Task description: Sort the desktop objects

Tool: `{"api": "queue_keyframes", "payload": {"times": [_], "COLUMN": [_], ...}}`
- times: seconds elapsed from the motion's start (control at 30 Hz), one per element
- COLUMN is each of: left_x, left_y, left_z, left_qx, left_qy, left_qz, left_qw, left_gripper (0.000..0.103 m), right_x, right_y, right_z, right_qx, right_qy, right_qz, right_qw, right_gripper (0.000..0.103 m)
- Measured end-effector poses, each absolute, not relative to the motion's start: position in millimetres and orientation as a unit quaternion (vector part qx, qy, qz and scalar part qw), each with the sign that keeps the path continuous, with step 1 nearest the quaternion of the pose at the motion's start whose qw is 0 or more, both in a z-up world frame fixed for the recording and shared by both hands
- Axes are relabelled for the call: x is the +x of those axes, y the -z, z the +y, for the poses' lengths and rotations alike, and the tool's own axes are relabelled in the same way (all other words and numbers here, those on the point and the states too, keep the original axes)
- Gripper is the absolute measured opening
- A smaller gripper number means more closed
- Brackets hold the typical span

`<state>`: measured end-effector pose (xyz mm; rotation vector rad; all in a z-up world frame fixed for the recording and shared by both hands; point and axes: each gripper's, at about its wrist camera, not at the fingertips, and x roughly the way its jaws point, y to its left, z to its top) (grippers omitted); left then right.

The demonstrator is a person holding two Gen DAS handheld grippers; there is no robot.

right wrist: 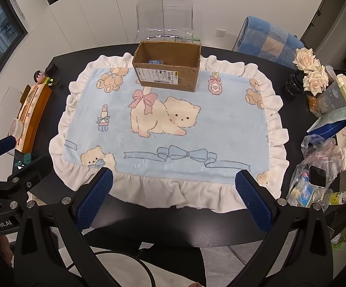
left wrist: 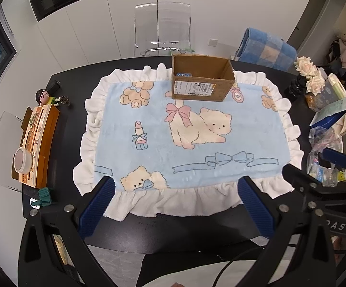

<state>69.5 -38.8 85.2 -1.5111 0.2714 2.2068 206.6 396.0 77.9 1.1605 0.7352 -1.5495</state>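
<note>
Black table (left wrist: 82, 76); cardboard box (left wrist: 203, 81) beyond both empty, parted tongs (left wrist: 175, 203)

We have open room over the blue cloth (right wrist: 232, 124) between our near edge and the cardboard box (right wrist: 167, 71) at its far side, while an orange box (right wrist: 33, 107) crowds the tabletop's (right wrist: 173, 224) left and bags (right wrist: 316, 167) and flowers (right wrist: 309, 69) its right.
</note>
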Motion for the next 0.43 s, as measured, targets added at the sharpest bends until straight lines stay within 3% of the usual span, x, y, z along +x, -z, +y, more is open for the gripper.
{"api": "queue_keyframes", "payload": {"times": [0.43], "left_x": [65.0], "left_y": [-88.4], "left_z": [-35.9], "left_qx": [-0.541], "left_qy": [-0.805], "left_qz": [0.094], "left_qw": [0.225], "left_gripper": [0.102], "right_x": [203.1], "right_y": [-77.1], "right_z": [395.6], "right_qx": [0.485], "right_qy": [0.644], "right_qz": [0.305], "right_qw": [0.507], "right_gripper": [0.103]}}
